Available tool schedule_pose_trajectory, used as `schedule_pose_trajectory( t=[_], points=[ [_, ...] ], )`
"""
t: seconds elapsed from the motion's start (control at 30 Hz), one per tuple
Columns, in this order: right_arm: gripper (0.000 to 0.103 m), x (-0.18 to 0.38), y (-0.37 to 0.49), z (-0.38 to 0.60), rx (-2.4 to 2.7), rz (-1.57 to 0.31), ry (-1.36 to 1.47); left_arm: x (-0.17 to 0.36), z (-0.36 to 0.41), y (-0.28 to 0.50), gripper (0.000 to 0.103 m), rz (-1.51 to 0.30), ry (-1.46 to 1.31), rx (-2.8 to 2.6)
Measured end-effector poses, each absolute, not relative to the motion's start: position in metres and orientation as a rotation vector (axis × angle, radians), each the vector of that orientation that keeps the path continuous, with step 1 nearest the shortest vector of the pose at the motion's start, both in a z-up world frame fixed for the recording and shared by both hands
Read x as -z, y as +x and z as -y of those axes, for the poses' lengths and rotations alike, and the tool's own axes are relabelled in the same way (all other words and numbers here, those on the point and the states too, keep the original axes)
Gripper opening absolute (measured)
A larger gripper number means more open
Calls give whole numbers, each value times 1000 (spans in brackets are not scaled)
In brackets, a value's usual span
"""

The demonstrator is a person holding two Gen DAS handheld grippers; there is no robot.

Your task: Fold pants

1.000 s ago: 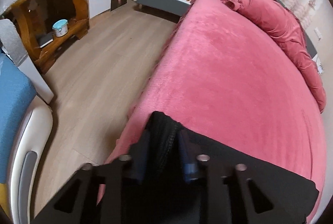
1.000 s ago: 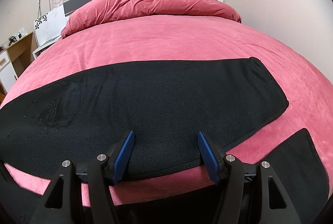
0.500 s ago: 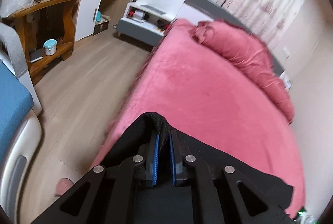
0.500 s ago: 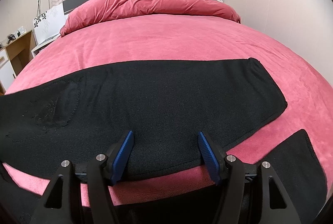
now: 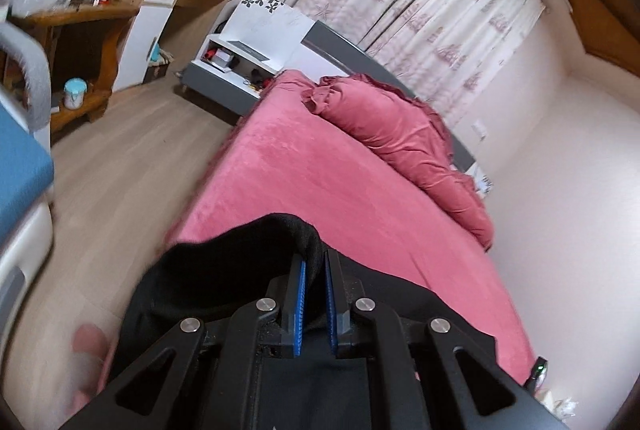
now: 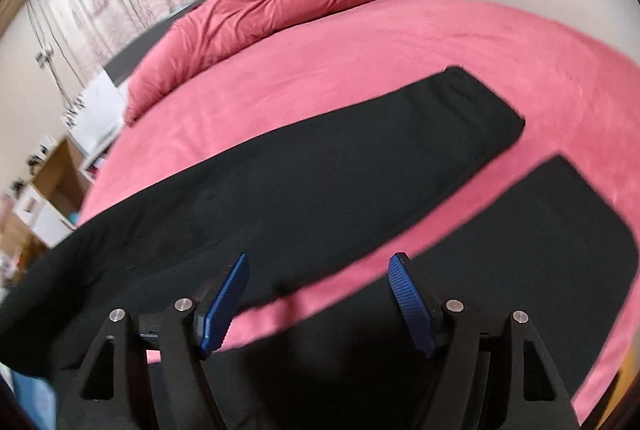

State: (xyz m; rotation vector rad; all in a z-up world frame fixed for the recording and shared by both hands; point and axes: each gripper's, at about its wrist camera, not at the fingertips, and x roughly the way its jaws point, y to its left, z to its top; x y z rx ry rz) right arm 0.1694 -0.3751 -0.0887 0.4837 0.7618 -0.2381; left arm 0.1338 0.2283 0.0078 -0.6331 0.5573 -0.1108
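Left wrist view: a wooden shelf unit (image 5: pixel 76 42) stands at the far left on the wood floor (image 5: pixel 132 166). To its right a white bedside cabinet (image 5: pixel 244 42) stands at the head of the bed (image 5: pixel 320 174), which carries a pink cover and a bunched red duvet (image 5: pixel 404 134). The left gripper (image 5: pixel 314 282) is clamped on a raised fold of the black pants (image 5: pixel 224 270); its blue pads (image 5: pixel 300 294) press the cloth from both sides, and the fabric drapes down to the left over the bed edge.

Right wrist view: the pants (image 6: pixel 320 182) lie spread across the bed (image 6: pixel 360 46), one leg extending to the right, the second leg nearer the lower right. The right gripper (image 6: pixel 318 282) hangs above the pants with its jaws opening, fingers well apart. Fabric shows between them, but the pads do not press it.
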Motion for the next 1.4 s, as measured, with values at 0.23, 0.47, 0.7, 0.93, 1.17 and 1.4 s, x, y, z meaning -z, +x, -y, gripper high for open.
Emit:
schedule_pose_trajectory(
  t=[0.23, 0.47, 0.7, 0.93, 1.17, 1.4],
  points=[
    [76, 90, 130, 333, 144, -771, 551, 21, -236, 72, 8, -561, -772, 125],
    [76, 95, 112, 312, 73, -807, 611, 57, -253, 22, 8, -583, -878, 102],
    [86, 85, 123, 293, -47, -802, 716, 84, -266, -1, 8, -619, -923, 68],
    [93, 67, 179, 292, -43, -858, 810, 113, -264, -13, 8, -681, -924, 43],
    [91, 74, 238, 308, 107, -952, 830, 118, -264, -14, 8, -690, -928, 44],
    [9, 72, 240, 324, 45, -957, 732, 117, -267, -6, 8, -708, -918, 50]
  ],
)
